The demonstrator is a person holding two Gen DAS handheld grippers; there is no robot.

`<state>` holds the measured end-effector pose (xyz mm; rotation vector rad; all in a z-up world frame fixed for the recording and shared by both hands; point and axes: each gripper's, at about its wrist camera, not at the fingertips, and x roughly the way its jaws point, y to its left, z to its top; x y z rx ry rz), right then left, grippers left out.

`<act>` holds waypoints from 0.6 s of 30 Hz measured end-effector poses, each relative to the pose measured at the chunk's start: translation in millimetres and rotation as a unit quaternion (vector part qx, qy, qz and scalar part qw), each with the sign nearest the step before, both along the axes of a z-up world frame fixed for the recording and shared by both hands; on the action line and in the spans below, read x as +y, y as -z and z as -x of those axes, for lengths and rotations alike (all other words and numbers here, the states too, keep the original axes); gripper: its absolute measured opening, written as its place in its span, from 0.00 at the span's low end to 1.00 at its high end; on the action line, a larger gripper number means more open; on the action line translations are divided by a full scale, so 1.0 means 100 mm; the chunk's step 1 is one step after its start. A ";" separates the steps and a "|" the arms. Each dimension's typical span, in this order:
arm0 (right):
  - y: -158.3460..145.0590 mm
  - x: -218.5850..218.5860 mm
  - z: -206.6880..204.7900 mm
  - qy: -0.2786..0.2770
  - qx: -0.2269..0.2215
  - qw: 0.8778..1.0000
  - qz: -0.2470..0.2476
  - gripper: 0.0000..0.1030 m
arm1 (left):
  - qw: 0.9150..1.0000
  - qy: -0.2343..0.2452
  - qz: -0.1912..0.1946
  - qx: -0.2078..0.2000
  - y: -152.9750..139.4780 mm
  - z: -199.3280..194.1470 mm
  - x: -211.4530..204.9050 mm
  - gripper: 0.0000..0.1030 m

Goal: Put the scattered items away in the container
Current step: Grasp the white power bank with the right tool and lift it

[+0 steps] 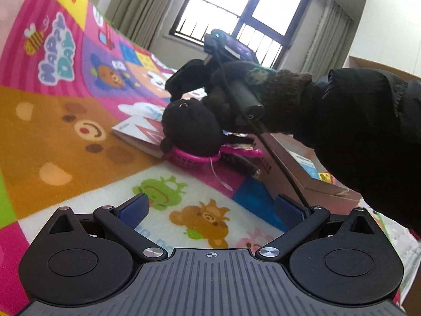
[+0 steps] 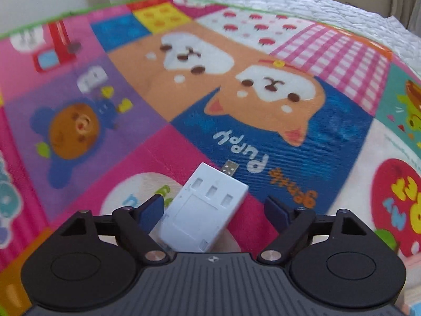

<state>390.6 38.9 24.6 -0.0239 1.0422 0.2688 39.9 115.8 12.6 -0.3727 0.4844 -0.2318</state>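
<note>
**Right gripper** (image 2: pixel 213 210): pointed steeply down at the play mat (image 2: pixel 302 137), jaws standing partly apart. Between the fingers lay the white USB hub (image 2: pixel 204 210), a flat rectangular plastic block with moulded recesses and a bare metal plug at its far end. Its near-left edge sat against or just beside the left blue pad (image 2: pixel 152 216); the right pad stood clear of it. No squeeze was evident, so the hub was judged to be resting on the mat and not gripped, the fingers straddling it as though for a pick-up.

**Left gripper** (image 1: pixel 210 210): fingers spread wide, nothing between them, only the mat's printed frog and bear beneath. Judged idle, held back to leave room ahead.

**Container**: pink plastic basket (image 1: pixel 194 159), lattice-walled and shallow, ahead of the left fingers. A black plush toy (image 1: pixel 190 129), round and fuzzy, sat on top of it and overfilled it. Touching the basket's left side lay a thin booklet (image 1: pixel 136 131); behind and to its right, a flat cardboard box (image 1: pixel 302 168).

**Gloved hand** (image 1: pixel 263 97): dark knitted wool, wrapped round the other gripper's handle above the basket, with a black cable trailing down.

**Mat**: soft woven cloth, bright cartoon patchwork.
</note>
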 end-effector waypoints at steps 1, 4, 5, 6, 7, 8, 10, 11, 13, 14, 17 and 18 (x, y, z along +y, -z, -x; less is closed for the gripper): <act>-0.01 0.05 0.04 -0.020 -0.001 1.000 0.007 0.54 | 1.000 0.000 0.003 0.002 0.00 0.00 0.01 1.00; -0.09 0.10 0.32 -0.084 -0.010 0.996 0.034 0.50 | 1.000 -0.001 0.002 0.003 0.00 0.00 0.00 1.00; -0.10 0.06 0.44 -0.096 -0.003 0.995 0.035 0.49 | 1.000 -0.001 -0.002 0.002 -0.01 0.01 -0.01 1.00; -0.10 0.00 0.57 -0.100 0.013 0.995 0.028 0.49 | 1.000 -0.001 -0.007 0.002 -0.01 0.01 -0.02 1.00; -0.09 -0.08 0.71 -0.103 0.035 0.994 0.015 0.48 | 1.000 0.000 -0.015 0.002 -0.02 0.02 -0.04 1.00; -0.10 -0.15 0.88 -0.110 0.055 0.992 0.002 0.47 | 1.000 0.002 -0.024 0.003 -0.02 0.03 -0.07 1.00; -0.14 -0.26 1.24 -0.140 0.089 0.986 -0.022 0.47 | 0.999 0.009 -0.042 0.003 -0.04 0.05 -0.13 1.00; -0.17 -0.29 1.40 -0.152 0.105 0.982 -0.029 0.47 | 0.999 0.014 -0.051 0.002 -0.05 0.06 -0.16 1.00; -0.26 -0.36 1.73 -0.177 0.114 0.977 -0.031 0.47 | 0.998 0.021 -0.065 -0.001 -0.07 0.10 -0.21 1.00; -0.31 -0.39 1.88 -0.185 0.109 0.976 -0.029 0.47 | 0.997 0.032 -0.069 -0.002 -0.08 0.11 -0.24 1.00; -0.47 -0.65 2.21 -0.176 0.076 0.981 -0.027 0.47 | 0.994 0.071 -0.079 -0.007 -0.11 0.21 -0.35 1.00; -0.52 -0.78 2.28 -0.165 0.062 0.984 -0.030 0.47 | 0.993 0.073 -0.090 -0.010 -0.11 0.25 -0.41 1.00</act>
